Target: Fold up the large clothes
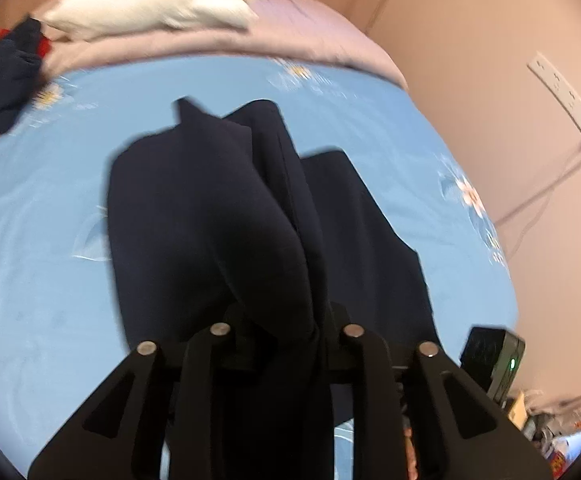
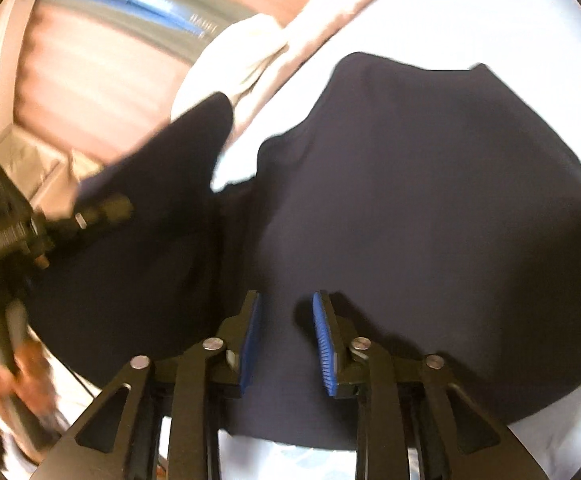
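A blue flowered bed (image 1: 42, 240) against a pink wall carries the dark garment (image 1: 218, 200) mid-bed. The left gripper (image 1: 286, 332) has its fingers clamped on a gathered fold, lifted for folding over; the right gripper (image 2: 286, 332) hovers, fingers apart, above the cloth.

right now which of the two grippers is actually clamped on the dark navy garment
The left gripper: navy garment is bunched between its closed fingers. The right gripper hovers over the same cloth with its blue pads apart, holding nothing.
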